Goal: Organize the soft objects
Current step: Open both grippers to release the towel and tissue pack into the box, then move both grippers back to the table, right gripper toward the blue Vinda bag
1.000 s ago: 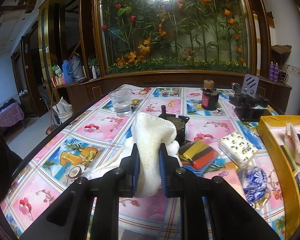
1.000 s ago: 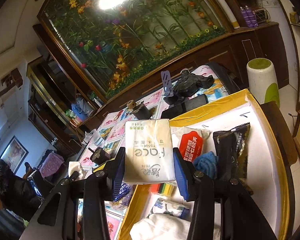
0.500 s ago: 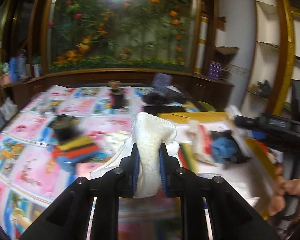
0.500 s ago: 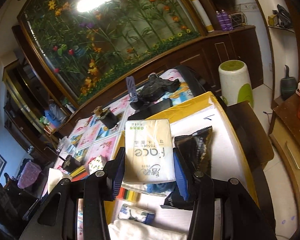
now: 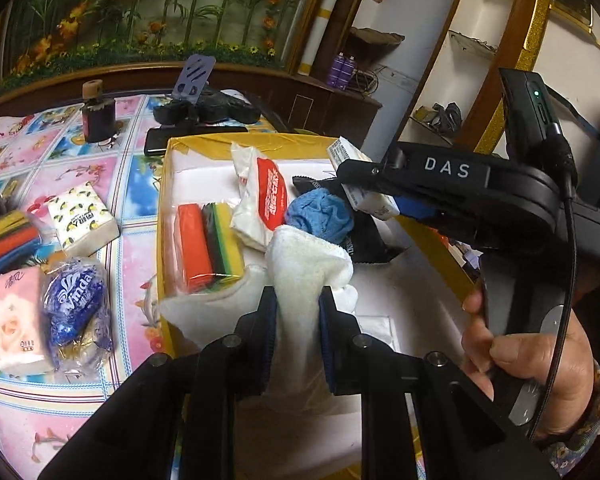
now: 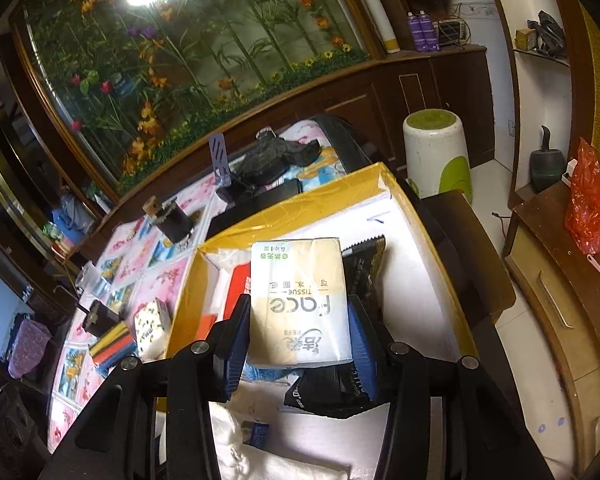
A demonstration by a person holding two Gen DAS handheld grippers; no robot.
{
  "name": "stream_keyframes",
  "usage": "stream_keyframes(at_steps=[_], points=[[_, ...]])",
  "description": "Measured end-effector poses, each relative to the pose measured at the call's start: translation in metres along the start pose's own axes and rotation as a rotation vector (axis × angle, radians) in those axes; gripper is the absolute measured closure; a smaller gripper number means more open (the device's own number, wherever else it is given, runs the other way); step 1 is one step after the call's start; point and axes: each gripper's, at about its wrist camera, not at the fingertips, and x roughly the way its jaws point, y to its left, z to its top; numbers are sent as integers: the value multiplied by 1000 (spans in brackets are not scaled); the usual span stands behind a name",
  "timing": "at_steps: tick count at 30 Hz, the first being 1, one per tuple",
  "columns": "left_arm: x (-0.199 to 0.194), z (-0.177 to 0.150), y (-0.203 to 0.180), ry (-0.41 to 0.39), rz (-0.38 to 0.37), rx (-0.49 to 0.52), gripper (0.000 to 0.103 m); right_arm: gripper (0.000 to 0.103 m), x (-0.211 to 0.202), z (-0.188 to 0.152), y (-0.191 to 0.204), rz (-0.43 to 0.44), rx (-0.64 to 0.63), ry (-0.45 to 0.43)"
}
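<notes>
My left gripper [image 5: 298, 300] is shut on a white towel [image 5: 308, 260], which it holds low over the near part of the yellow-rimmed box [image 5: 162, 216]. The towel's loose end drapes onto the box's white floor. My right gripper [image 6: 298, 320] is shut on a cream face-tissue pack [image 6: 298, 280] and hovers over the same box [image 6: 188, 292]. In the left wrist view that gripper [image 5: 364, 192] reaches in from the right with the pack [image 5: 370, 200], a hand [image 5: 532, 360] on its grip. Inside the box lie a wrapped sponge pack [image 5: 208, 248], a wet-wipe pack [image 5: 264, 196], a blue cloth [image 5: 320, 216] and a black packet [image 5: 364, 244].
On the flowered tablecloth left of the box lie a lemon-print tissue pack [image 5: 82, 216], a blue Vinda bag [image 5: 76, 300], a pink tissue pack [image 5: 18, 320] and striped sponges [image 5: 4, 240]. A dark bottle [image 5: 98, 114] and a black device [image 5: 204, 108] stand behind the box.
My left gripper swung right with the towel, from over the tablecloth to over the box. My right gripper tipped down a little toward the box, still holding the tissue pack.
</notes>
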Motion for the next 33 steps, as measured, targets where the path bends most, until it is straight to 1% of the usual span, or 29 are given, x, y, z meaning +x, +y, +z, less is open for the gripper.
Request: stream_keyframes(at_steps=[2,3,4,5,6,7,9,10,12,14,16,19,21,23,28,31,33], points=[[0,0,0,-1,-1,3,84,52,0,0,0,-20,-4,-1],[0,0,-1,-4,0,9,80,47,-1,0,1,-27,-5,-7],[-1,-1,-3,-9,2,19,74,35,-2,0,1,-34,-6,-13],[-2,-2,-6,-16,8,31,69,29,-3,0,2,-39,-7,-22],[-3,-2,-8,-26,11,42,58,20,-6,0,3,-42,-9,-37],[-6,-3,-10,-40,13,55,48,18,-9,0,4,-51,-14,-56],[-12,-4,-15,-79,25,83,39,18,-14,0,4,-31,-10,-92],[-15,-5,-18,-98,30,97,36,18,-18,0,3,-21,-4,-116],[-23,-6,-22,-140,43,123,36,18,-25,0,2,-17,7,-163],[-31,-6,-25,-187,61,148,32,18,-30,1,0,15,28,-195],[-39,-6,-25,-227,88,163,25,18,-34,1,0,42,39,-216],[-51,-7,-15,-272,126,150,24,18,-36,0,6,68,26,-235],[-58,-5,-1,-280,141,111,24,18,-38,-2,12,80,1,-250],[-65,-3,19,-284,169,62,24,18,-40,-4,20,80,-31,-269],[-86,-1,78,-298,233,-86,24,18,-38,-10,37,90,-80,-269],[-104,-4,113,-325,301,-155,24,17,-37,-15,52,94,-112,-265],[-114,-6,137,-326,346,-204,24,16,-32,-20,66,126,-127,-239]])
